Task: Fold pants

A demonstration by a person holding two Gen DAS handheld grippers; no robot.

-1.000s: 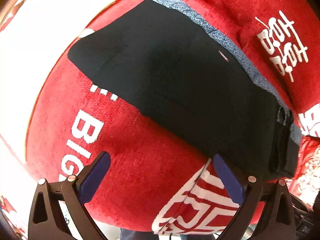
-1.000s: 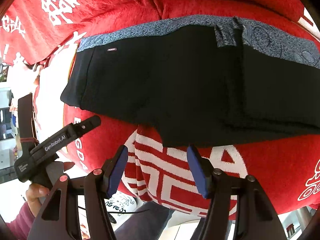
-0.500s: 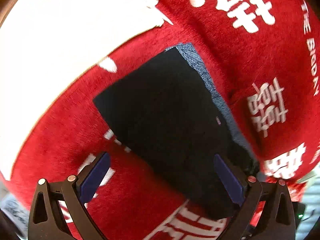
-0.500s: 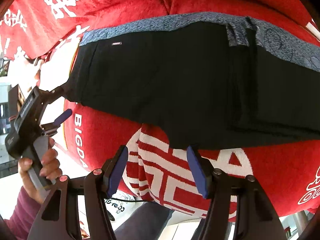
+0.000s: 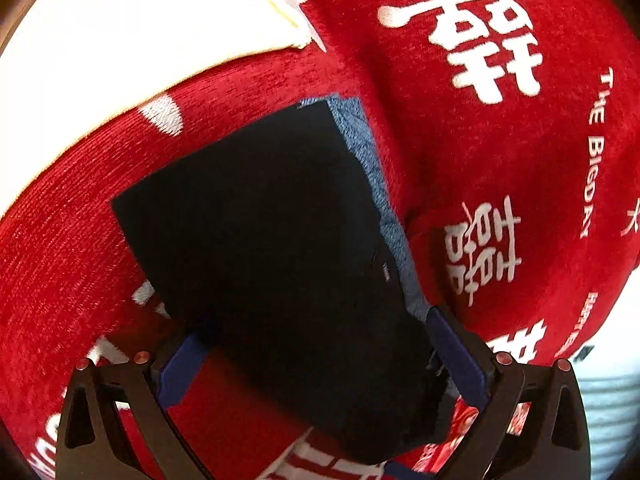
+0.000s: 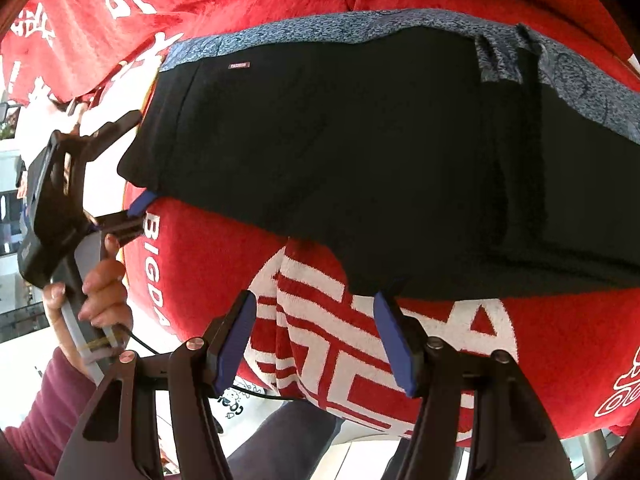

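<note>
Black pants (image 6: 360,152) with a blue-grey patterned strip (image 6: 360,24) along the far edge lie folded lengthwise on a red blanket (image 6: 208,264). In the left wrist view the pants (image 5: 272,240) run away from me. My left gripper (image 5: 320,360) is open, with the pants' near end between its blue pads (image 5: 180,372) and neither pad pressing on it. The right wrist view shows that left gripper (image 6: 140,160) straddling the pants' left end, held by a hand (image 6: 96,288). My right gripper (image 6: 316,336) stands open over the blanket at the pants' near edge, holding nothing.
The red blanket (image 5: 500,160) carries big white characters and lettering. A white surface (image 5: 120,40) lies beyond it at the upper left. A maroon sleeve (image 6: 48,408), a thin black cable (image 6: 256,394) and a person's dark trouser leg (image 6: 288,440) sit below the blanket's front edge.
The left gripper has swung round to the pants' left end and moved in, so the end now lies between its open jaws. The right gripper has stayed where it was.
</note>
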